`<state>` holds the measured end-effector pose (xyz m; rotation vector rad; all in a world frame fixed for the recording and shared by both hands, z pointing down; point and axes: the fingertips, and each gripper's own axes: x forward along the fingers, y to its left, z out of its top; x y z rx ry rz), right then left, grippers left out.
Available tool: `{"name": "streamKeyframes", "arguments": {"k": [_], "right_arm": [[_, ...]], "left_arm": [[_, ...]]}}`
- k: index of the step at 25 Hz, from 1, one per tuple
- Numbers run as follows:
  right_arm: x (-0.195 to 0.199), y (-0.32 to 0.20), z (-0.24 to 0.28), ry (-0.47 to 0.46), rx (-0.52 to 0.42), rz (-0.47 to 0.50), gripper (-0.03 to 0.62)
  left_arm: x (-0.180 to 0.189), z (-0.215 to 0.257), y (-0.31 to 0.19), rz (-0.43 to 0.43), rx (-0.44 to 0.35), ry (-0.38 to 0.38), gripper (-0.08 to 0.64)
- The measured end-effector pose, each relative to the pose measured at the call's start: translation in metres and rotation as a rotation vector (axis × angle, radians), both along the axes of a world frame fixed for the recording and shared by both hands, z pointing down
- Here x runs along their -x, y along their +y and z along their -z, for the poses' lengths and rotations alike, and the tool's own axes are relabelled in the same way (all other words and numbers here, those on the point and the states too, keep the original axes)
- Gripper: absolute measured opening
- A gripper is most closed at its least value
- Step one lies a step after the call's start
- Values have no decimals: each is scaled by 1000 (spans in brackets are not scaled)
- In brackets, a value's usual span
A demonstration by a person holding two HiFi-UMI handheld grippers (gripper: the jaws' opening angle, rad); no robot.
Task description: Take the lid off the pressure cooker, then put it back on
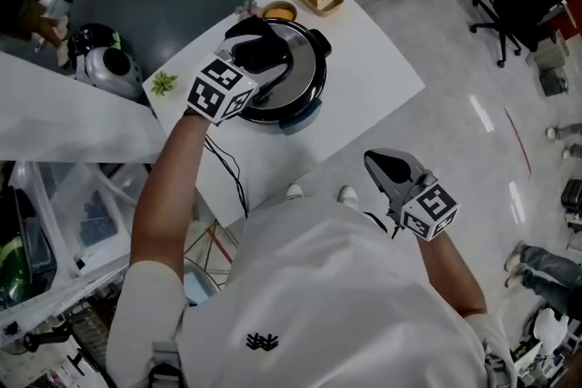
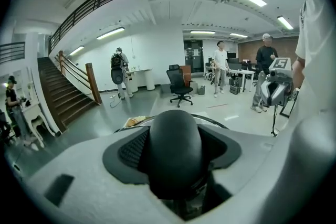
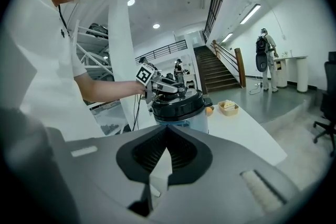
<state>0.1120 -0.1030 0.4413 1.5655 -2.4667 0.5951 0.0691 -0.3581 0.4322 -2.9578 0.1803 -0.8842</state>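
On the white table (image 1: 373, 77), left gripper's (image 1: 264, 45) fingers (image 2: 131, 149) clasp the lid knob (image 2: 175, 149); right gripper's (image 1: 386, 164) are clenched over floor (image 1: 473, 159).

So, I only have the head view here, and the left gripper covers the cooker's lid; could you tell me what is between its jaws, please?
Observer: In the left gripper view, the left gripper has the black lid knob between its jaws, and the pads appear to press on its sides.
Operator: Thank you. Has it been lifted yet?
Observer: No. The right gripper view shows it side-on: the lid sits level on the pressure cooker.
Operator: And what about the other hand?
Observer: Its own view shows the right gripper with its jaws together and nothing between them.
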Motion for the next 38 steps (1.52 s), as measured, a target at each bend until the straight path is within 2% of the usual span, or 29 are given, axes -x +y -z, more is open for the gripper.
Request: {"name": "streamKeyframes", "arguments": {"k": [9,21,30,38], "right_arm": [[3,5,-1,7,0,-36,14],[-14,31,2,10,-1,-65,14],[-22,43,5,-4,-13,-25,14],[-29,43,7,-12,-24,58,14]], "left_arm": [[0,-2,-1,-4,-1,-4,285],[1,8,-3,17,-9,-15,285],[2,39,1,51,-26,9,285],[23,56,8,124,-43,6,285]]}}
